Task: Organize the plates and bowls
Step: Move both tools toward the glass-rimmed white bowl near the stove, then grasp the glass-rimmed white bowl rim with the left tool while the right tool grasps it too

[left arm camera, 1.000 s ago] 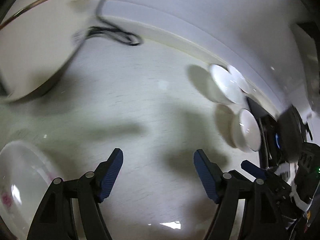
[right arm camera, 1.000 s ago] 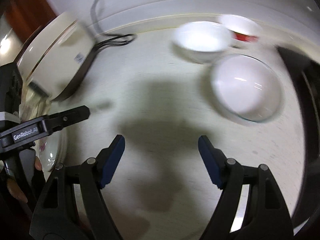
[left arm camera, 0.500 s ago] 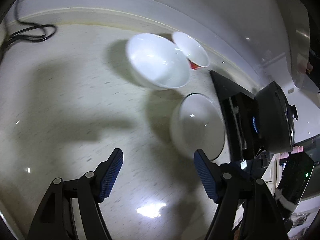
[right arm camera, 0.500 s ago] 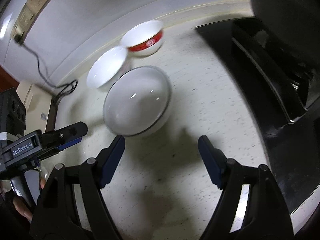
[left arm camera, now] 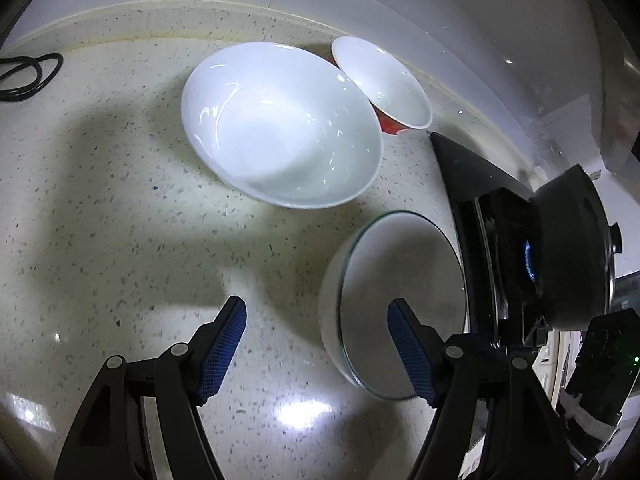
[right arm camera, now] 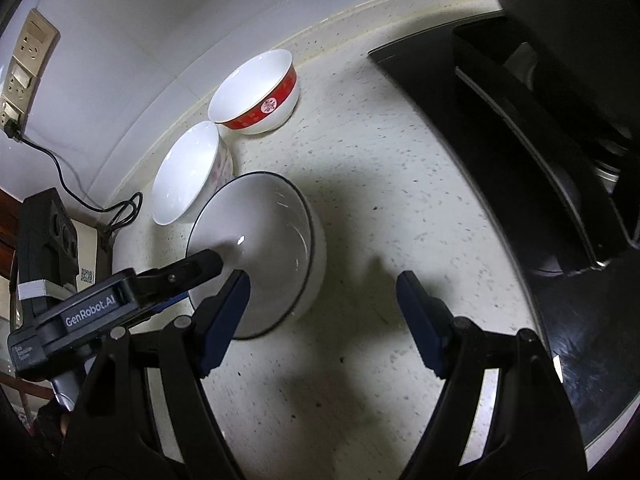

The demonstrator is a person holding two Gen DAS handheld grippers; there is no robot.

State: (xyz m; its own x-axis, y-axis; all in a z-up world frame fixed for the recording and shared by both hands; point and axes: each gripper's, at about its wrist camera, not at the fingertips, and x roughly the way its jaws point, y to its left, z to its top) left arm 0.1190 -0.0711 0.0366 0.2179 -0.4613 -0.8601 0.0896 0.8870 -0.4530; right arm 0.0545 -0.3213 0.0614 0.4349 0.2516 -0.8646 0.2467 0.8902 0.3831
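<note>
Both claws have swung over to the bowls; left claw (left arm camera: 316,346) and right claw (right arm camera: 324,314) gape empty, dark-rimmed bowl (right arm camera: 256,252) just ahead. Approach step; next, straddle its rim.

Left gripper (left arm camera: 316,348): now over the three bowls near the stove (left arm camera: 472,184), away from the cable (left arm camera: 28,76) end of the counter (left arm camera: 120,220); its right finger (left arm camera: 408,352) overlaps the dark-rimmed bowl (left arm camera: 400,280). White bowl (left arm camera: 280,136) and red bowl (left arm camera: 384,88) now sharp, larger in view.
Right gripper (right arm camera: 324,316): rolled, now beside the dark-rimmed bowl (right arm camera: 260,248); stove (right arm camera: 520,152) fills the right.
</note>
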